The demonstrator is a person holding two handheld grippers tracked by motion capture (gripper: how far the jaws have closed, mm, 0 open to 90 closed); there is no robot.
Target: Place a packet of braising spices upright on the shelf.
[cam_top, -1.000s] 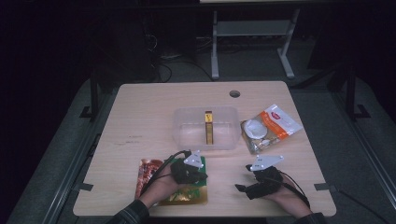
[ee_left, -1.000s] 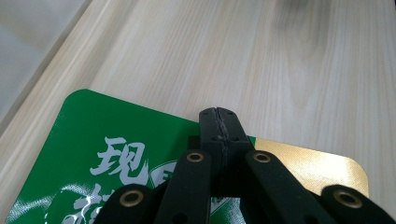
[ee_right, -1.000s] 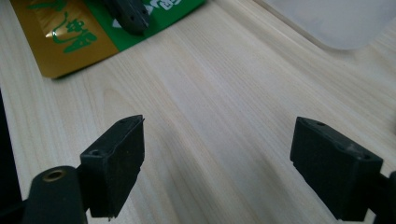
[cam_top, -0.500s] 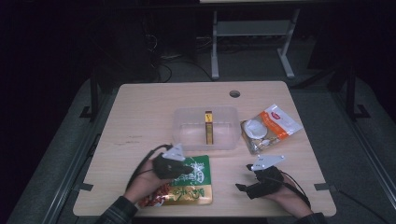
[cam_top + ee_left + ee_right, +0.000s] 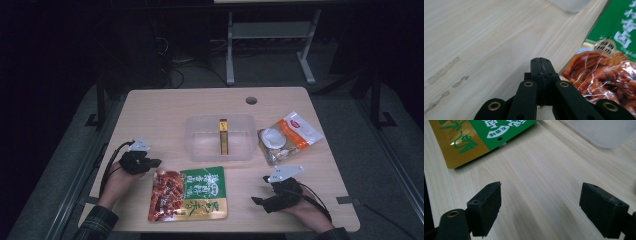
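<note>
Left gripper (image 5: 152, 163), near left of table (image 5: 165, 107): jaws pressed together, nothing between them, tips just left of the green-and-red snack pouch (image 5: 189, 194); contact can't be told. Right gripper (image 5: 259, 200), near right: jaws wide apart over bare wood, holding nothing.

Left gripper view shows the shut tips (image 5: 541, 65) beside the pouch's red printed end (image 5: 607, 65). Right gripper view shows the pouch's gold and green edge (image 5: 474, 135) and a corner of the clear plastic container (image 5: 606, 132).

High view adds the container (image 5: 220, 137) at centre with a narrow gold box (image 5: 223, 136) upright inside, and an orange-and-white packet (image 5: 287, 137) to its right.

Half a second ago the left gripper lay on the pouch; now it sits off it, further left. Right gripper unchanged.
</note>
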